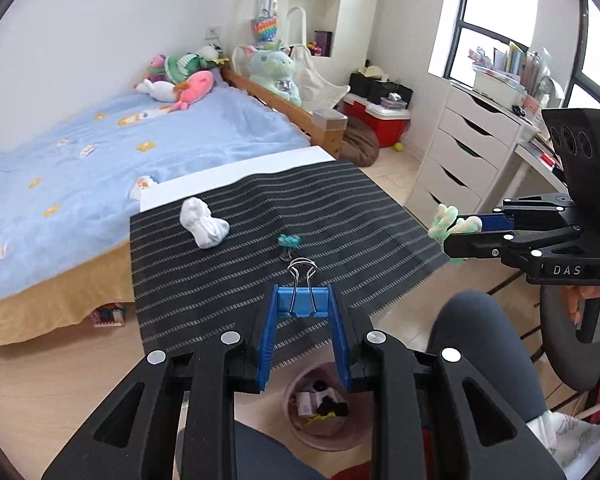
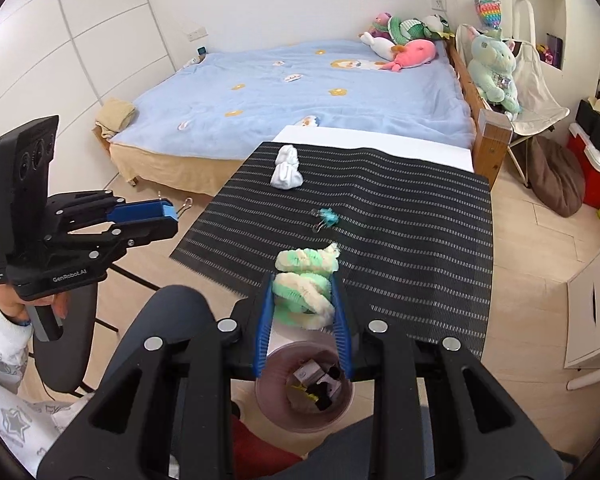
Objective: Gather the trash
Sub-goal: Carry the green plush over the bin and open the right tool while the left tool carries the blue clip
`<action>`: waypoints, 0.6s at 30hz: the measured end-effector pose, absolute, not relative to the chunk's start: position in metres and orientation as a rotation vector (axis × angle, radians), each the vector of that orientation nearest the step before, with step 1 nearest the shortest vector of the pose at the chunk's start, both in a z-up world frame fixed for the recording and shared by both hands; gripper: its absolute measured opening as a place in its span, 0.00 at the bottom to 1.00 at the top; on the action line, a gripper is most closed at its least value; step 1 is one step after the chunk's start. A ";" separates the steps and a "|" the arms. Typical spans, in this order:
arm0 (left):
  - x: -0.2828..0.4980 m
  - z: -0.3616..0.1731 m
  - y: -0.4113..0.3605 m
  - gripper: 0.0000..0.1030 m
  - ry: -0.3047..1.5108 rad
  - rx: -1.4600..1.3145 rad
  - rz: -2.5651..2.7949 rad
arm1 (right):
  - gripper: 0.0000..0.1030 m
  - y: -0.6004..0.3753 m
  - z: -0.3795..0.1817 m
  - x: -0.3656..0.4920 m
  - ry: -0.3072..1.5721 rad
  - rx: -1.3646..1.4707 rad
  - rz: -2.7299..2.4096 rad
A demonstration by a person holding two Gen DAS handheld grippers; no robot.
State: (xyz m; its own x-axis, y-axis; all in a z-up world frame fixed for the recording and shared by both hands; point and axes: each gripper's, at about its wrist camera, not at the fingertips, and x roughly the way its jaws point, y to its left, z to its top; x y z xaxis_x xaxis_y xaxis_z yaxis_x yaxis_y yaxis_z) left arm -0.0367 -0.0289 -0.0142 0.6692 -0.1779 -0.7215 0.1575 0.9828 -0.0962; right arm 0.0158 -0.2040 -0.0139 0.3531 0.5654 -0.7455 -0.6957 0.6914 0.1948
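Bed [image 2: 300, 92]: blue cover, fills the far side of the room; plush toys piled at its head end; wooden frame edge runs along the right side in the right wrist view.
Floor [image 2: 540, 220]: light wood, open strip between table and white drawer unit [image 1: 460, 148]; red cooler and brown beanbag further back by the wall.
Table [image 2: 380, 136]: white top, far edge butts against the bed's foot; only a bare white band shows along that far edge.
Mat [image 2: 400, 232]: black with grey stripes, covers most of the table, near edge overhangs toward the person's knees; centre and right half of it are free.
Bin [image 2: 272, 400]: pink, on the floor under the mat's near edge, between the knees; dark scraps and small boxes inside; rim open from above.
Left gripper [image 1: 302, 300]: clamped on a blue binder clip [image 1: 302, 302], wire handles pointing forward; held off the mat's near edge, above the bin.
Right gripper [image 2: 302, 300]: clamped on a green-and-cream fluffy wad [image 2: 304, 288]; wad bulges past the fingertips, over the mat's near edge, above the bin.
White sock ball [image 2: 286, 170]: on the mat near its far-left corner, well apart from both grippers.
Teal binder clip [image 2: 326, 216]: on the mat around mid-left, between sock ball and near edge, nothing touching it.
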 end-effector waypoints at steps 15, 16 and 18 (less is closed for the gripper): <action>-0.074 -0.024 -0.038 0.24 0.822 -0.050 -0.213 | 0.26 -0.208 -0.039 -0.032 0.957 -0.162 0.864; -0.074 -0.025 -0.038 0.24 0.823 -0.053 -0.213 | 0.26 -0.208 -0.040 -0.033 0.961 -0.163 0.867; -0.075 -0.026 -0.037 0.24 0.823 -0.055 -0.214 | 0.26 -0.207 -0.042 -0.036 0.966 -0.163 0.876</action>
